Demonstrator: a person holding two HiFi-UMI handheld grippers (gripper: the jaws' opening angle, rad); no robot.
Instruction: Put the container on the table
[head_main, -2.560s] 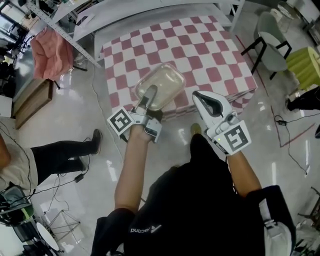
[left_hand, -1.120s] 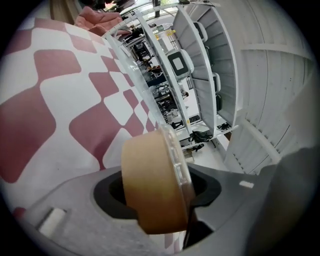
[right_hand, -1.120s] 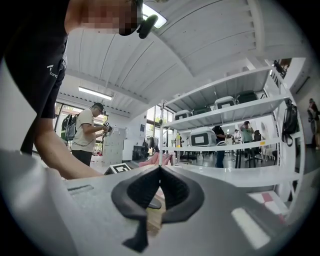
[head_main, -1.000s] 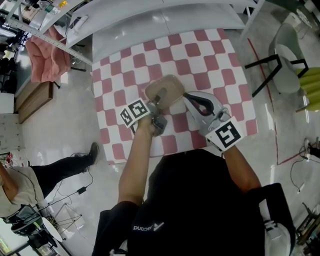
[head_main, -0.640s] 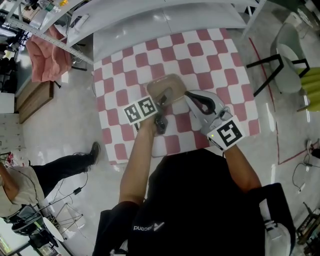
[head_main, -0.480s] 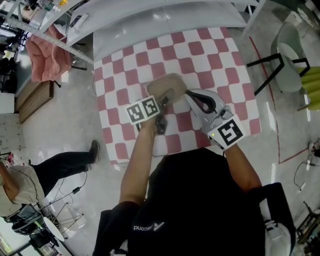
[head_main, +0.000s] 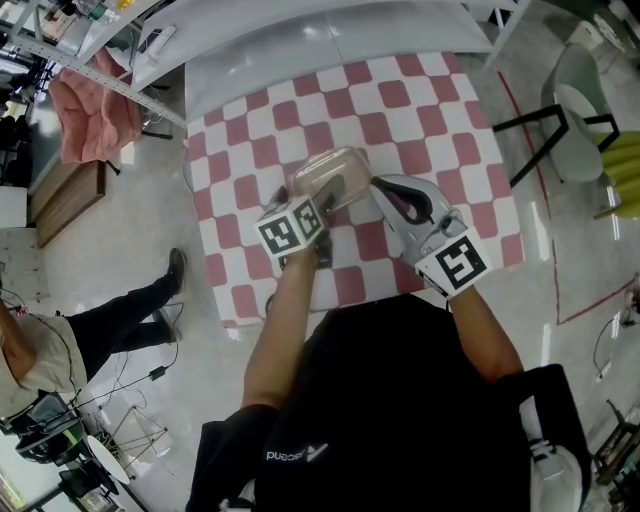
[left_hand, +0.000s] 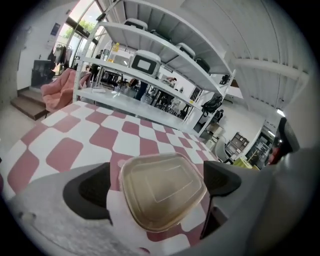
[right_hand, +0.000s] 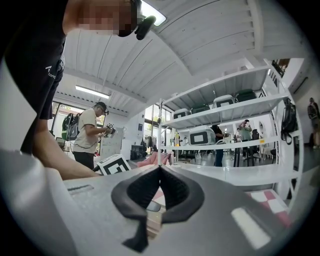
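The clear lidded container (left_hand: 162, 195) sits flat on the table (head_main: 420, 110), on its pink-and-white checked cloth, toward the near edge and about midway across. The left gripper (left_hand: 158, 184) is tilted down over it with its jaws opening – the container lies between the two dark pads (left_hand: 95, 190), which stand on either side of it without pressing on it, so the grip is let go. In the head view the left gripper's marker cube (head_main: 292, 228) is just on the near side of the container. The right gripper (right_hand: 160, 185) hovers level just to the right of the container, its jaws closed together with nothing between them. Beyond the table runs a white shelf rack (left_hand: 150, 47), with a pink cloth (head_main: 90, 110) draped at its left end. A chair (head_main: 560, 110) stands on the floor to the right of the table – another person (head_main: 60, 340) is at the left edge
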